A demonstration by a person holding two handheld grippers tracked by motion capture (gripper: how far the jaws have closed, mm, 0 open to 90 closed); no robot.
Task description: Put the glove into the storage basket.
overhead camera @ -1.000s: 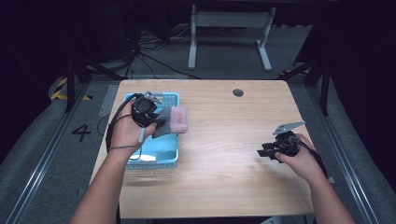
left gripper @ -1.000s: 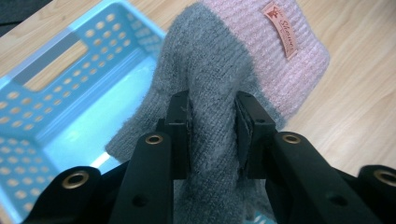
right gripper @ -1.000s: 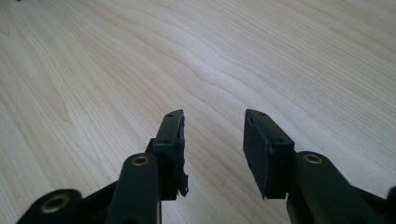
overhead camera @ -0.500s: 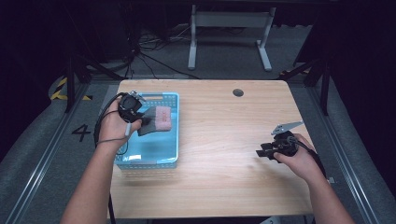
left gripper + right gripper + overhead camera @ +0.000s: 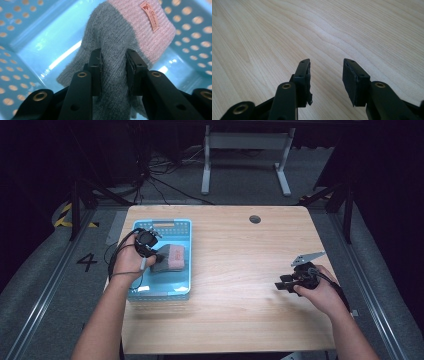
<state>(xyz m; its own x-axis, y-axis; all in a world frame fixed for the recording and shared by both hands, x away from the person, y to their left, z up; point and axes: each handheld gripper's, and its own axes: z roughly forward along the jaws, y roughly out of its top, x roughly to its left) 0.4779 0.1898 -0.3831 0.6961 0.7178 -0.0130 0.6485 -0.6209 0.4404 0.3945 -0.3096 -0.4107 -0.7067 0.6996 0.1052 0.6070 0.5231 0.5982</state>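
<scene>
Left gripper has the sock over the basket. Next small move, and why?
Probably open the left gripper and let go: it is clamped on the grey and pink sock, which already hangs inside the blue basket close to its floor. The right gripper rests open over bare table.

I see a knitted sock [image 5: 110, 50], grey in the body with a ribbed pink cuff that carries a small pink label with lettering too small for me to read. It lies inside the light blue perforated basket [image 5: 177, 287], which sits at the left of the wooden surface [image 5: 240, 285]. The grey part is bunched and pinched between my left gripper's [image 5: 113, 67] jaws; the pink cuff points away from them. Whether the sock rests on the basket floor, I cannot quite tell.
</scene>
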